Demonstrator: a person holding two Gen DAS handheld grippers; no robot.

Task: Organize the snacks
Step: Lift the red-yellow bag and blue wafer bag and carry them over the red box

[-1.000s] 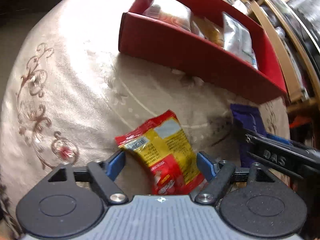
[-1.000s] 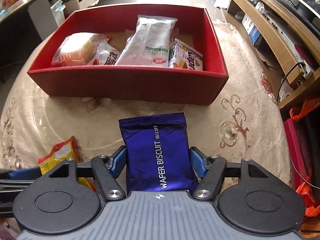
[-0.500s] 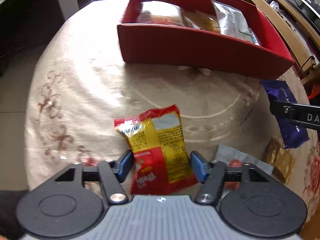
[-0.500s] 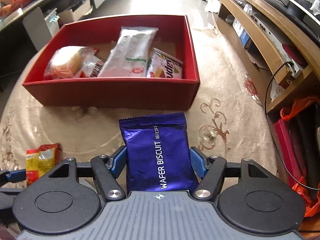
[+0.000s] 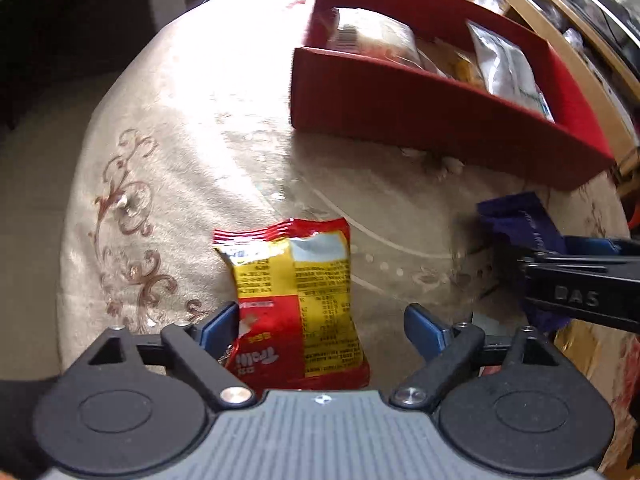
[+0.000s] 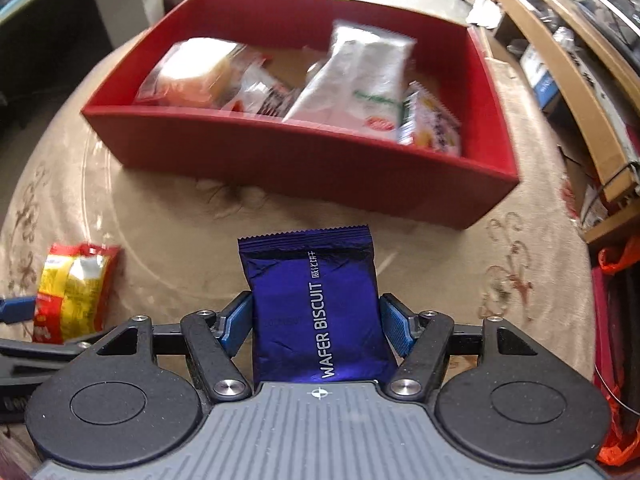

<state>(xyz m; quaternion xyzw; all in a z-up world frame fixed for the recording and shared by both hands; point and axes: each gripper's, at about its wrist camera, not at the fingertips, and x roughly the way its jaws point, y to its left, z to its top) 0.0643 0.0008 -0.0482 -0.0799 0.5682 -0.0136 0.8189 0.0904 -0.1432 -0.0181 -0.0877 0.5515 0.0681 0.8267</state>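
Observation:
A red and yellow snack packet (image 5: 296, 292) lies on the beige tablecloth between the fingers of my left gripper (image 5: 320, 320). Its jaws are opening: the left pad touches the packet, the right pad stands clear of it. My right gripper (image 6: 316, 308) is shut on a blue wafer biscuit packet (image 6: 316, 280), held just above the cloth in front of the red box (image 6: 280, 152). The box holds several wrapped snacks. In the left wrist view the red box (image 5: 420, 108) sits at the upper right and the blue packet (image 5: 520, 224) at the right edge. The red and yellow packet (image 6: 72, 284) also shows in the right wrist view.
A round table under an embroidered beige cloth (image 5: 160, 160) carries everything. A gold wrapper (image 5: 580, 344) lies near the right gripper. Wooden shelving (image 6: 568, 80) runs along the right, with an orange plastic bag (image 6: 616, 260) below it. Dark floor drops off at the left.
The left gripper's fingers closed in on the red and yellow packet, then spread apart again. Both views swung sideways. The blue packet stayed fixed between the right gripper's pads.

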